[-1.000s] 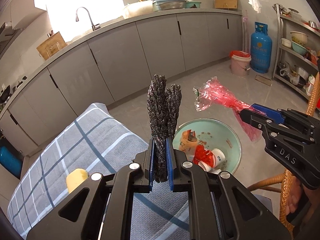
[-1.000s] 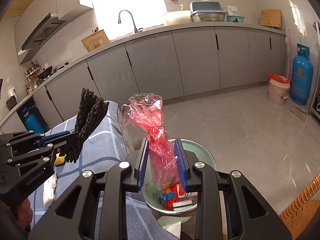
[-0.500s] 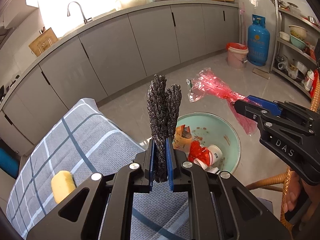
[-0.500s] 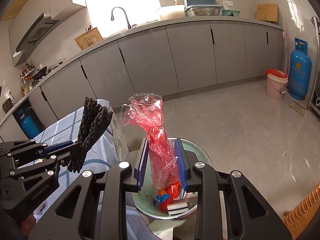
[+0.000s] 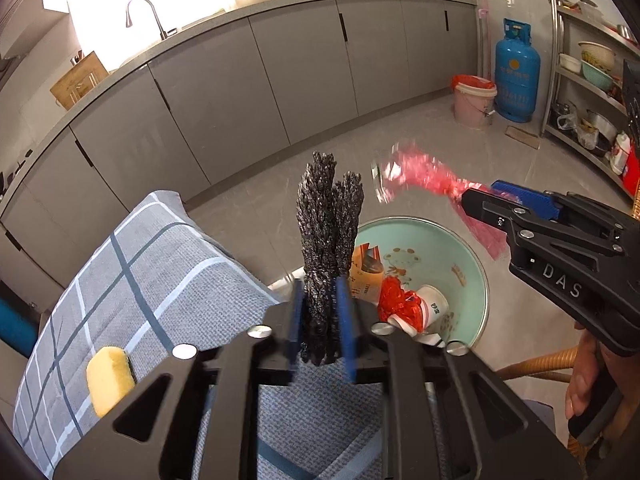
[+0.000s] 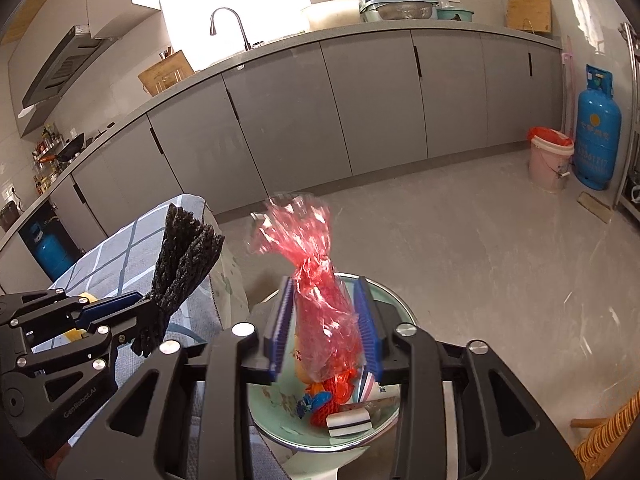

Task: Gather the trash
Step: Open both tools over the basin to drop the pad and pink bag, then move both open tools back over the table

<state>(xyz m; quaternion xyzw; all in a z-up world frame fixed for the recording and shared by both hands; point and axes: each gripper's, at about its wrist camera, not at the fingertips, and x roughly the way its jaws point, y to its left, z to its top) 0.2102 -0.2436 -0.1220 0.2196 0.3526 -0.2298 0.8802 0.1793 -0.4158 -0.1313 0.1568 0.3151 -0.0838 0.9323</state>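
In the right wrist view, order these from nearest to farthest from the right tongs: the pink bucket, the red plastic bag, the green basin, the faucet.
1. Red plastic bag, between the right tongs.
2. Green basin, just beneath.
3. Pink bucket, on the floor, far right.
4. Faucet, at the back counter, upper left.

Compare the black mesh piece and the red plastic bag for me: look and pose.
The black mesh piece is dark, coarse and opaque, standing stiffly upright; the red plastic bag is shiny, see-through and crumpled, flaring above a pinched neck. The mesh sits between the left hand-held gripper pads, the bag between the right hand-held gripper pads. Both hang above the green basin.
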